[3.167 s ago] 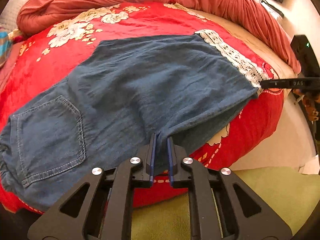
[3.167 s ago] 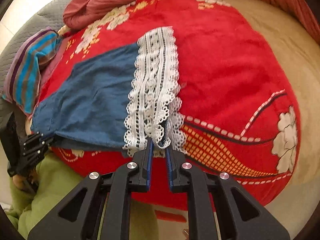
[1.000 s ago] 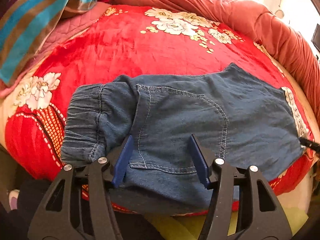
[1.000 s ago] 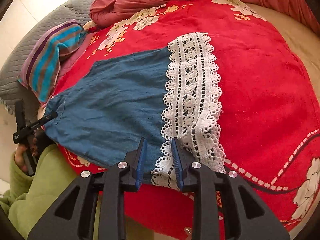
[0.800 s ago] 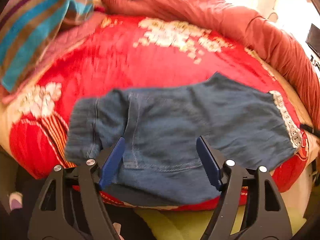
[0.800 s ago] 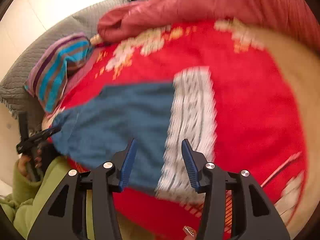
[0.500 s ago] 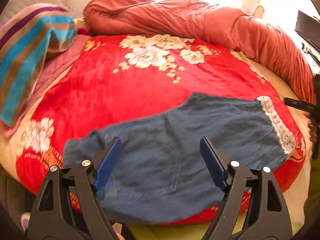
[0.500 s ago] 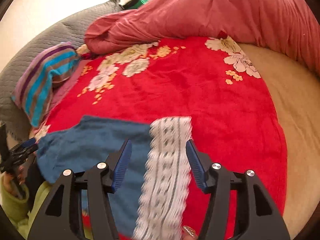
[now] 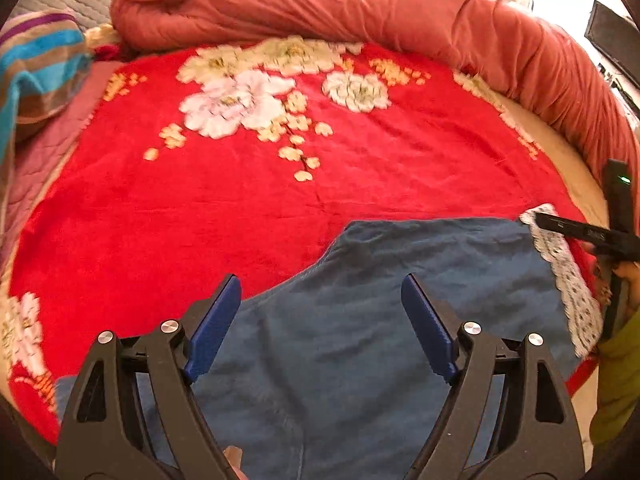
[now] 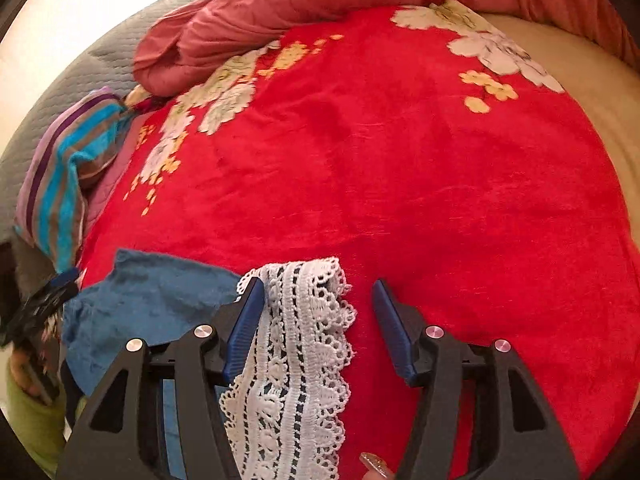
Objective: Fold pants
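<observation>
The blue denim pants (image 9: 392,320) lie flat near the front edge of the red floral blanket (image 9: 280,200), with a white lace hem (image 9: 568,272) at the right. My left gripper (image 9: 322,320) is open and empty above the pants' middle. In the right wrist view my right gripper (image 10: 318,320) is open and empty over the lace hem (image 10: 296,360), with the blue denim (image 10: 152,300) to its left. The right gripper's black tip also shows at the right edge of the left wrist view (image 9: 580,232).
A rolled pink-red duvet (image 9: 360,4) lies along the back of the bed. A striped blue and brown towel (image 9: 36,64) and a grey quilted pillow (image 10: 80,80) are at the left. Bare beige mattress (image 10: 580,60) shows at the right.
Both grippers let go of the pants, opened wide and pulled back and up. The pants now sit lower in both views, lying flat on the blanket.
</observation>
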`<state>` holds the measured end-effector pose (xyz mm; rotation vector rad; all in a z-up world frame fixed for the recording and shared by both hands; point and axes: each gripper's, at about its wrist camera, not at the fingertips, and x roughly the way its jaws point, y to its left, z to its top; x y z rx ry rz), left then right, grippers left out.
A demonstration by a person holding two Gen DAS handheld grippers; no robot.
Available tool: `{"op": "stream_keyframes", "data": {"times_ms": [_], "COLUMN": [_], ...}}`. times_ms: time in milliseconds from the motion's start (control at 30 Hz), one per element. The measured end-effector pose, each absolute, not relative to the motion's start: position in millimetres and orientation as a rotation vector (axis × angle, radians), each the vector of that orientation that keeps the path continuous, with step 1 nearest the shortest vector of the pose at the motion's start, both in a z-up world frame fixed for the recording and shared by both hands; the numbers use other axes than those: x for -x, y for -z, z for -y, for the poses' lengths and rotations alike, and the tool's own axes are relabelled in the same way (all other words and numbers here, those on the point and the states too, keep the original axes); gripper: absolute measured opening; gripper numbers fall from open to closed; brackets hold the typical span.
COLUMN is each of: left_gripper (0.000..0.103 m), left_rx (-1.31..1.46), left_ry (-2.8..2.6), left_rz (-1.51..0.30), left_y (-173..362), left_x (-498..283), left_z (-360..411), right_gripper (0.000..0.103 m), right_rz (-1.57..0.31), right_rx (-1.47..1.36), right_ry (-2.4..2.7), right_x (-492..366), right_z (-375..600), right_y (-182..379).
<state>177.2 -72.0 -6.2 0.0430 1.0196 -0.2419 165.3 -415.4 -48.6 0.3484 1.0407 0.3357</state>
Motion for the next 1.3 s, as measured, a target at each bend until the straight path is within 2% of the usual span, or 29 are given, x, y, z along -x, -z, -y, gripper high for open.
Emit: {"op": "stream_keyframes", "data": {"times_ms": [33,167,233,300,333,367,533,700,733,767,800,833,933,967,1000,1067,1300], "left_gripper": [0.075,0.075,0.059,0.025,0.015,0.009,0.009,0.034,0.038,0.046,0.050,0.050,0.054,0.061,0.069,0.074,0.084], "left_rx": [-0.043,-0.010,-0.003,-0.067,-0.087,-0.102,-0.249,-0.214,-0.196,-0.182,-0.163,-0.143,-0.105,-0.089,-0.083,-0.058,-0.012], "left_ry": [0.240,0.229,0.228,0.236,0.255,0.269,0.211,0.195,0.194,0.189,0.183,0.178,0.160,0.149,0.142,0.114,0.141], "left_rz": [-1.032,-1.095,-1.129,-1.109,-1.094,-1.075,-1.004,-0.994,-0.995,-1.000,-1.004,-1.004,-0.975,-0.960,-0.951,-0.932,-0.928], "left_y": [11.9,39.5,51.2,52.1,48.7,43.7,44.9,55.1,52.9,50.9,47.7,44.3,31.5,25.2,21.9,12.5,2.1], "left_x": [-183.3,-207.5,-210.6,-206.6,-204.0,-201.8,-199.6,-199.1,-197.5,-197.8,-197.0,-195.0,-179.2,-169.0,-163.0,-143.5,-94.6], "left_z": [74.9,81.8,85.5,96.9,102.5,107.9,122.4,108.8,103.4,100.4,97.0,92.7,76.3,66.9,61.7,44.7,25.1], "right_gripper": [0.037,0.022,0.020,0.019,0.019,0.019,0.019,0.026,0.031,0.038,0.041,0.044,0.063,0.066,0.068,0.068,0.070], "right_rz": [-1.040,-1.000,-0.963,-0.916,-0.900,-0.887,-0.963,-0.981,-0.975,-0.967,-0.950,-0.929,-0.849,-0.835,-0.821,-0.807,-0.819], "right_rx": [-0.353,-0.353,-0.336,-0.305,-0.290,-0.261,-0.149,-0.080,-0.075,-0.073,-0.070,-0.072,-0.041,-0.034,-0.024,-0.012,0.065], "right_ry": [-0.351,-0.401,-0.412,-0.414,-0.405,-0.383,-0.309,-0.244,-0.232,-0.218,-0.207,-0.208,-0.183,-0.179,-0.178,-0.189,-0.283], "right_x": [-164.4,-158.7,-154.9,-151.1,-150.8,-152.1,-169.3,-166.2,-164.1,-161.5,-155.0,-148.3,-118.4,-111.5,-100.3,-81.0,-43.0], "right_z": [415.0,414.3,414.7,415.3,415.1,414.3,403.1,395.8,396.6,398.0,400.4,402.9,406.5,406.5,405.0,398.5,338.6], "right_y": [48.7,41.9,33.1,18.3,12.5,6.4,29.6,42.6,39.3,34.9,27.6,20.7,-3.1,-7.4,-12.9,-18.8,-11.2]}}
